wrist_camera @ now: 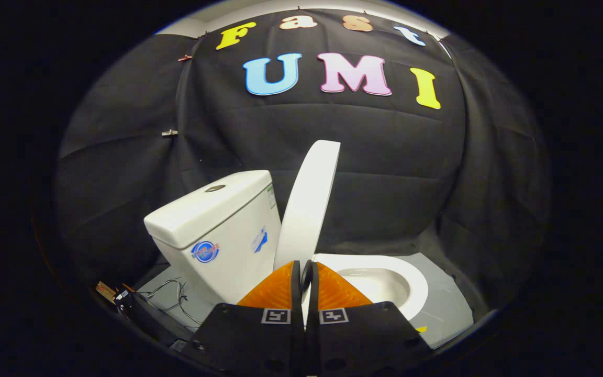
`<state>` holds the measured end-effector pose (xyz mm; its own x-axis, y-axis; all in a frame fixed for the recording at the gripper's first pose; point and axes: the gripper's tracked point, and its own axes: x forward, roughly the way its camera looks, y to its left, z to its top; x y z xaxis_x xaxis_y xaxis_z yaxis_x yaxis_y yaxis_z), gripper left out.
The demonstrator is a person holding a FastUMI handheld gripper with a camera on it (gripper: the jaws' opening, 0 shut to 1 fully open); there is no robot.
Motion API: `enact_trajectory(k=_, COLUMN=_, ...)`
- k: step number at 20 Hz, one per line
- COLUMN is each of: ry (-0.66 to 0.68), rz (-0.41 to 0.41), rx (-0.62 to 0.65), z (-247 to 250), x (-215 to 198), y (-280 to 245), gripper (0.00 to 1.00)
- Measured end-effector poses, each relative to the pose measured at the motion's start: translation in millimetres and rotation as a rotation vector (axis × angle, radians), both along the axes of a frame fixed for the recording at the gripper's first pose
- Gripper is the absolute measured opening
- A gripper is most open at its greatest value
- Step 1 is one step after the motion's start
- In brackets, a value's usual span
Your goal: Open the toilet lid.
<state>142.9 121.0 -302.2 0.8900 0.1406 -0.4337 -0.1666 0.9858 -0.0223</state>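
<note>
A white toilet stands just ahead of me. Its lid [309,204] is raised, nearly upright, leaning toward the tank [218,230] to its left. To the right of the lid the seat ring [411,285] lies flat around the open bowl [377,285]. My gripper [304,269] sits low in front of the lid's lower end, near the hinge. The fingers [280,288] stand together with only a thin slit between them, and a sliver of white shows through it. I see nothing clearly pinched; the lid's foot rises right behind the tips.
Loose wires [170,293] and a small dark box [123,298] lie on the grey floor [448,303] left of the tank. Black cloth walls close in behind and on both sides. A flush button [215,188] sits on the tank top.
</note>
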Motion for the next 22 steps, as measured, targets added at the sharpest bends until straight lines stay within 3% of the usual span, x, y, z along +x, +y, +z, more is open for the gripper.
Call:
enact_trajectory(k=12, ry=-0.008, rz=0.184, rx=-0.109, z=-2.6, x=-0.2, y=89.6, gripper=0.05)
enact_trajectory(k=22, ry=-0.002, rz=0.200, rx=-0.117, z=-5.0, x=2.2, y=106.4, gripper=0.06)
